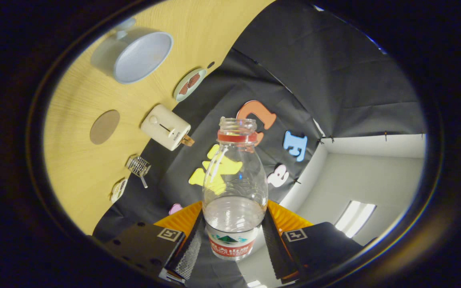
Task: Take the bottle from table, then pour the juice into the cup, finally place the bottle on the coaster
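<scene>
**Bottle held between my fingers, table tilted off to one side**

Both my fingers (191,249) are clamped on the bottle (234,188), one pad pressed against each side of its labelled lower body, so my gripper (232,240) is closed around it.

My whole view is rolled over. A pale wooden table (74,160) slants up on the far side of my fingers, and the booth's black cloth wall (334,72) runs behind the bottle. Beyond the cloth I see a plain white wall (350,176) and a bright ceiling light panel (354,222).

On the table sit a light-coloured cup (136,54) with its open mouth turned toward me, a round brown coaster (105,127) nearer my fingers than the cup, a cream toaster (165,127) with a slice poking from it, a small plate (189,84) with something brown on it, a little wire basket (138,166) and a small flat item (118,190) at the table's near edge. The cup and coaster are well apart from the bottle.

My bottle rises straight ahead from between my fingers, its neck pointing away from me. It is clear plastic, uncapped, with a red ring (237,137) below the open mouth and a red, white and green label (230,244) sitting right at the grip. A small amount of clear liquid lies in its lower part, just above the label; the upper body looks empty.
</scene>
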`<state>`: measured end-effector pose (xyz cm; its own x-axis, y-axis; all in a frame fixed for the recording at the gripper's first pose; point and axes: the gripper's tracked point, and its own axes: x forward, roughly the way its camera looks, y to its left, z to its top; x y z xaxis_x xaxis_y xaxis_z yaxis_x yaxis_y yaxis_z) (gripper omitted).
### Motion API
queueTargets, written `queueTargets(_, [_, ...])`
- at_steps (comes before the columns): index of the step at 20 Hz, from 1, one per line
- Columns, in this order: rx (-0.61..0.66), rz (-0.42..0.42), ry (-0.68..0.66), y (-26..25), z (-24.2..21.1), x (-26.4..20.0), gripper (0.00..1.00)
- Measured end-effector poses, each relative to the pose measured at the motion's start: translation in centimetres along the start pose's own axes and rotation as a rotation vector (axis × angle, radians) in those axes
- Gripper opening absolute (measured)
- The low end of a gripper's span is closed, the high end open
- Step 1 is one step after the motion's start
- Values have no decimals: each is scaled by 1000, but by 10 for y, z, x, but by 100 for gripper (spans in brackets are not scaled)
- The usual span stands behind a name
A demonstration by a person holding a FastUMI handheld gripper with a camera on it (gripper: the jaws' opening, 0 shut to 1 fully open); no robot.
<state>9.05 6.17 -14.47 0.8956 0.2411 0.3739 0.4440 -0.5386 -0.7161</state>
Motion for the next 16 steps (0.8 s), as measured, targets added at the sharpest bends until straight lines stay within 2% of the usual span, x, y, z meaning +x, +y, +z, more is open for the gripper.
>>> queueTargets(3, [41, -2, 9, -3, -2, 1, 78])
queueTargets(9, [225, 13, 101, -6, -23, 2, 78])
queueTargets(16, [558, 84, 192, 4, -30, -2, 79])
